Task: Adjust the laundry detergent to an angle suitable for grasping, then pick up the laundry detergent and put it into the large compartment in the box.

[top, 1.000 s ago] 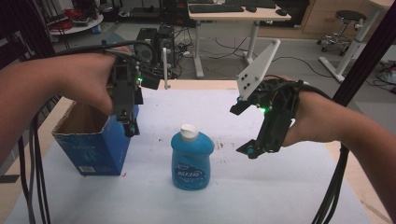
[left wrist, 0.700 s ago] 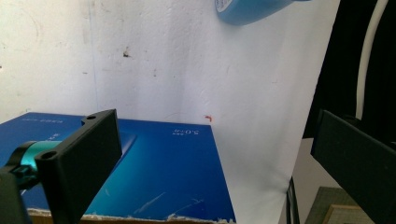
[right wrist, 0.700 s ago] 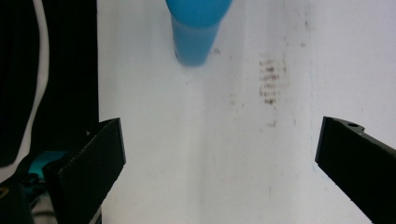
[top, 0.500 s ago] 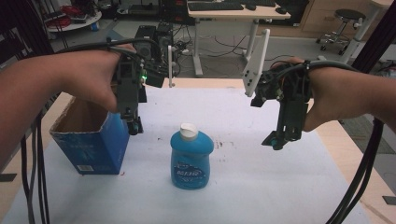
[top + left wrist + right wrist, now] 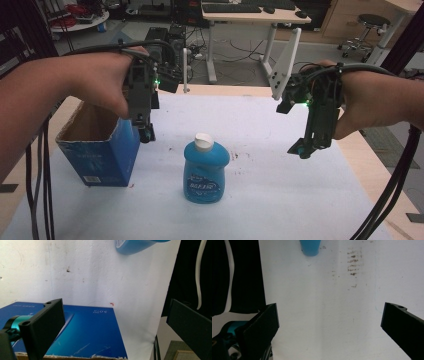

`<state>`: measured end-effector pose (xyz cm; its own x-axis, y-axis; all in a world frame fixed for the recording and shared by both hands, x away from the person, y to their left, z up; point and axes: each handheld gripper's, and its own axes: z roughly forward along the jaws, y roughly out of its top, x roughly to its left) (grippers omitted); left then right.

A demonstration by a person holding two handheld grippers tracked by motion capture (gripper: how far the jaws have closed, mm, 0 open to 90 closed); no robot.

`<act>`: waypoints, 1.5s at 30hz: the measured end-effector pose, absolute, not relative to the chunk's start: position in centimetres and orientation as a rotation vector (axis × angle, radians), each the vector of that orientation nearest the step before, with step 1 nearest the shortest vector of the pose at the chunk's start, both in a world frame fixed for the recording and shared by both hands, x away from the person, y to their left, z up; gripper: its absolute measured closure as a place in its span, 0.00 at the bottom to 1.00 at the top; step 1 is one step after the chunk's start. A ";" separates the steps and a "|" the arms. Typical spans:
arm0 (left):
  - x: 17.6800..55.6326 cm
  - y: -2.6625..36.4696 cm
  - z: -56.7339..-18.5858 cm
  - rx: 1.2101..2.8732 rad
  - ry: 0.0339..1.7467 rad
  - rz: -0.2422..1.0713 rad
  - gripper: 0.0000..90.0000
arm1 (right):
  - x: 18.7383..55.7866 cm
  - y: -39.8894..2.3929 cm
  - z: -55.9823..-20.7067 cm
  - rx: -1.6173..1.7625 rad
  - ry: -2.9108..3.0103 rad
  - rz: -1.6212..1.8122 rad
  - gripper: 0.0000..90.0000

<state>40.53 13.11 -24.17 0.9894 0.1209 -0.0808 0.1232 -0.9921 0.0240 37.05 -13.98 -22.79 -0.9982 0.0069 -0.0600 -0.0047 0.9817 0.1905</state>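
A blue bottle [image 5: 206,169] with a white cap stands upright in the middle of the white table [image 5: 260,120]. Left of it sits an open-topped blue cardboard box [image 5: 100,152]. My left gripper [image 5: 145,132] points down just above the box's right wall. In the left gripper view, the left gripper [image 5: 115,325] is open, with the box [image 5: 85,332] below and the bottle [image 5: 135,245] at the top edge. My right gripper [image 5: 305,149] hangs over bare table to the bottle's right. In the right gripper view, the right gripper [image 5: 329,322] is open and empty, with the bottle [image 5: 310,247] far off.
The table's wooden rim [image 5: 365,165] runs along the right side. Black cables [image 5: 390,200] trail from both hands. Beyond the far edge are a desk [image 5: 255,15], a stool [image 5: 372,22] and floor clutter. Faint brown stains [image 5: 353,262] mark the table surface.
My right gripper has moved right and away from the bottle, and turned so its jaws point down at the table. The left gripper has stayed over the box's right side.
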 end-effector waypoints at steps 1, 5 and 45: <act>40.5 13.1 -24.2 3.106 0.189 -0.120 0.02 | 37.0 -14.0 -22.7 0.004 3.070 0.290 0.01; 40.4 13.2 -24.2 3.107 0.191 -0.115 0.02 | 37.0 -14.0 -22.3 -0.004 3.062 0.280 0.01; 38.6 10.9 -22.8 2.901 0.087 -0.183 0.02 | 36.3 -15.5 -21.9 0.008 3.023 0.307 0.01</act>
